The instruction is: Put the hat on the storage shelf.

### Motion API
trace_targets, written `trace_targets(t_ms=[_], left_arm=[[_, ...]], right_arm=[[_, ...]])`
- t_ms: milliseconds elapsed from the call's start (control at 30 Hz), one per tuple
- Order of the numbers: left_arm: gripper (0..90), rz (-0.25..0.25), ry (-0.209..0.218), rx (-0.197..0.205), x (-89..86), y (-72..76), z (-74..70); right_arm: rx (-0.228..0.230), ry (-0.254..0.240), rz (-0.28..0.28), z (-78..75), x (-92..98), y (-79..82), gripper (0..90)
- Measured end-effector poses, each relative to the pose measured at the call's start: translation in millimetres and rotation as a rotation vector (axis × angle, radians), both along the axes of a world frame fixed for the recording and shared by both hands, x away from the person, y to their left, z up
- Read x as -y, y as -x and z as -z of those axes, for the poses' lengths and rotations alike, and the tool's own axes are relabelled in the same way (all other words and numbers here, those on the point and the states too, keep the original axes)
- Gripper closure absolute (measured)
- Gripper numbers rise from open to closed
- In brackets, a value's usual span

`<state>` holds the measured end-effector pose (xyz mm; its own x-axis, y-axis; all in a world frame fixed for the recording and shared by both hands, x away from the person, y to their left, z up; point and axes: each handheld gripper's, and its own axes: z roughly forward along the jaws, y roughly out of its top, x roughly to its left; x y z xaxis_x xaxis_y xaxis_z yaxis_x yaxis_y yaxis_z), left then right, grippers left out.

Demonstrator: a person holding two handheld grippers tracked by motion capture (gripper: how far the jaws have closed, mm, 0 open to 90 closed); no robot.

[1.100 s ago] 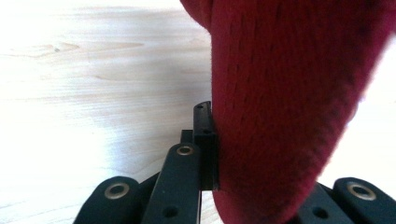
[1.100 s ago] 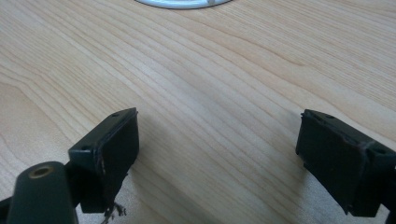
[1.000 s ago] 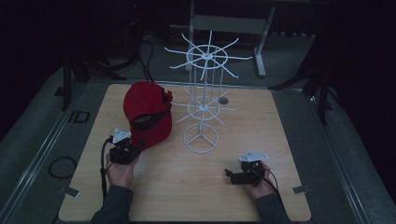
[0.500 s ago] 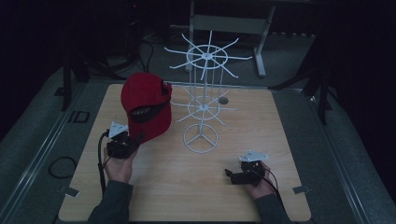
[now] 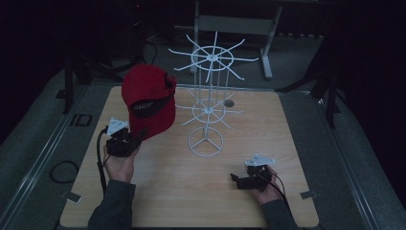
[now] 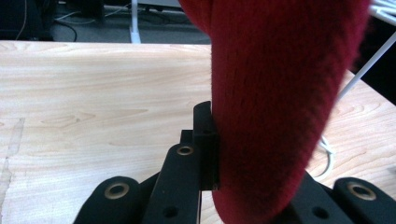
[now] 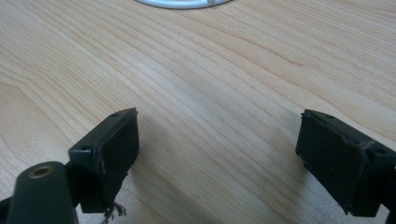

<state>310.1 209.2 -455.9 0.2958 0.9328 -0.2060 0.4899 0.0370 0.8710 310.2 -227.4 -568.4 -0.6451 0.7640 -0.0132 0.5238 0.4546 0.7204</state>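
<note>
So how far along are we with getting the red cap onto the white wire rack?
Done: the left tool is shut on the red cap's brim, and the cap is up off the wooden table. In hand: the cap hangs in the air left of the white wire rack, not touching a prong as far as I can tell. Left: carry it across and hang it. The right tool rests open on the table.

The hand-held gripper [image 6: 219, 154] clamps a red cap [image 6: 280, 93] above the wooden table [image 6: 93, 102].
</note>
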Motion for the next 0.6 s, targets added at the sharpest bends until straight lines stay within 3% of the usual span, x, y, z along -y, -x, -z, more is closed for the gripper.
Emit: trace_targets(t_ms=[600], left_arm=[[85.8, -0.016, 0.010, 0.059, -3.5, -2.7, -21.5]], right_arm=[[0.001, -0.001, 0.001, 0.1, -0.1, 0.0, 13.1]])
